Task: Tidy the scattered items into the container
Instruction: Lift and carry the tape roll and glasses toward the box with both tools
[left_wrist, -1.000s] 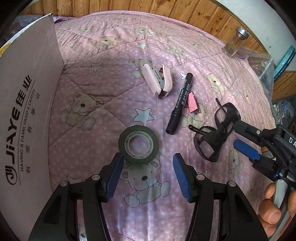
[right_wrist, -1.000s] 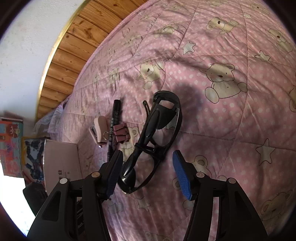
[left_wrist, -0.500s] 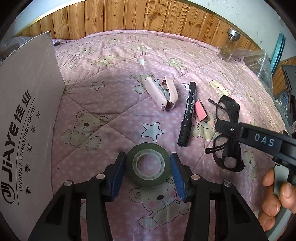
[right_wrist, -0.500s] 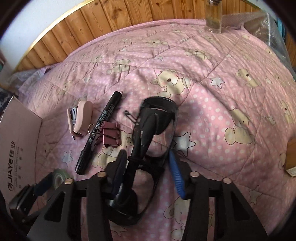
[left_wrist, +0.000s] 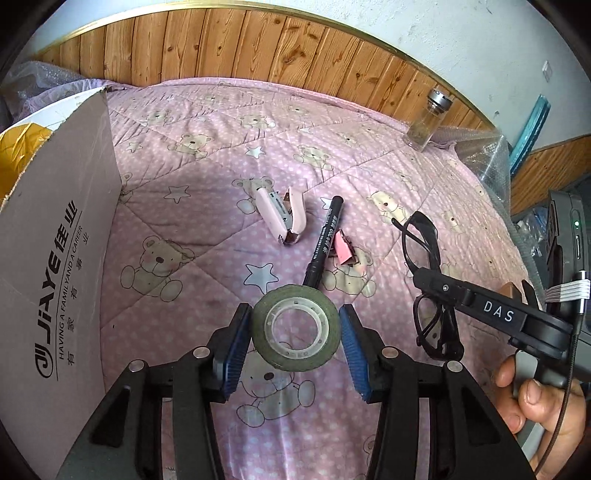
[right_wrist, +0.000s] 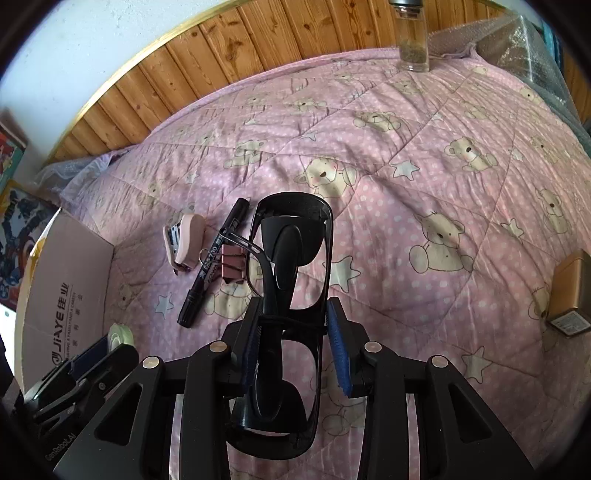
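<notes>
L gripper (left_wrist: 295, 338) is clamped on the tape roll (left_wrist: 295, 328), lifted off the quilt (left_wrist: 207, 206); R gripper (right_wrist: 291, 347) is closed on the glasses (right_wrist: 291, 258), both ready for the box (left_wrist: 55, 236) at 9 o'clock. Farther out at 12, the marker (left_wrist: 325, 236), clip (left_wrist: 343, 251) and stapler (left_wrist: 282, 216) lie close together, probably next.

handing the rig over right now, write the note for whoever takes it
Left gripper: shut on the tape roll, lifted off the quilt.
Right gripper: shut on the black glasses, also raised.
Left on the quilt: pink stapler, black marker, pink binder clip.
The cardboard box stands to the left; nothing visibly placed in it yet.
To do: drop tape and glasses in the box, then collect the other three.
</notes>
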